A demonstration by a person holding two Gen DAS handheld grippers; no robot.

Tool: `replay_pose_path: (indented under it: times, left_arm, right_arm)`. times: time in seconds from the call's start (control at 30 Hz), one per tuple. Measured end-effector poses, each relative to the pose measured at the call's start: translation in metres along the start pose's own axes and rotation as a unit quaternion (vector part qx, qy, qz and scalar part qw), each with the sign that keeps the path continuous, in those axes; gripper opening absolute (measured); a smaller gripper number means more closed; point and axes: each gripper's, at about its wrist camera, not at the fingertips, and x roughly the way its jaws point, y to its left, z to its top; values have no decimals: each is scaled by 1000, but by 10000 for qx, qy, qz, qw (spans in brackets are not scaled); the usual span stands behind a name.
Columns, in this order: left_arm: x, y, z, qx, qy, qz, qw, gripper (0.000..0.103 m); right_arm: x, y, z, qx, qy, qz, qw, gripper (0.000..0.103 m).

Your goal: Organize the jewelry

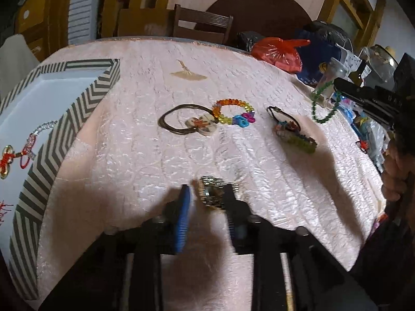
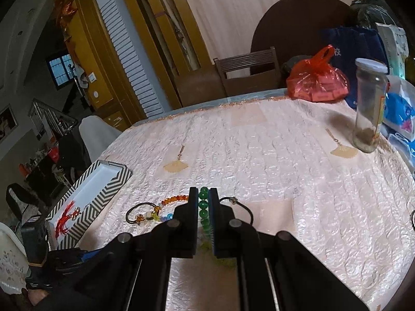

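My left gripper [image 1: 207, 194] is open over a gold metal watch band [image 1: 214, 191] that lies on the pink tablecloth between its fingers. My right gripper [image 2: 203, 199] is shut on a green bead bracelet [image 2: 203, 208], which hangs from it above the table in the left wrist view [image 1: 325, 103]. The chevron-rimmed white tray [image 1: 85, 103] at the left holds red knotted charms [image 1: 15, 155]; it also shows in the right wrist view [image 2: 90, 197]. On the cloth lie a brown cord necklace with a pendant [image 1: 186, 121], a multicolour bead bracelet [image 1: 233, 112] and a woven bracelet [image 1: 293, 132].
A red plastic bag [image 2: 316, 80], a blue bag [image 2: 352, 49] and a glass jar [image 2: 368, 106] stand at the table's far right. A wooden chair [image 1: 202, 24] is behind the table. Packets [image 1: 368, 129] crowd the right edge.
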Motion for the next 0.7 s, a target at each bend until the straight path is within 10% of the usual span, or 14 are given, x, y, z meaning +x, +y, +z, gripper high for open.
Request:
replay_pose_path:
  times: [0.33,0.7]
  left_arm:
    - [-14,-5,-3,155,-235,-435,9987,63]
    - [18,-19,9,221,180,78,9996,63]
  right_arm:
    - [5,5,-3,-39,68,94,9999,8]
    - [13,13,-7,-142,171,166,9996,8]
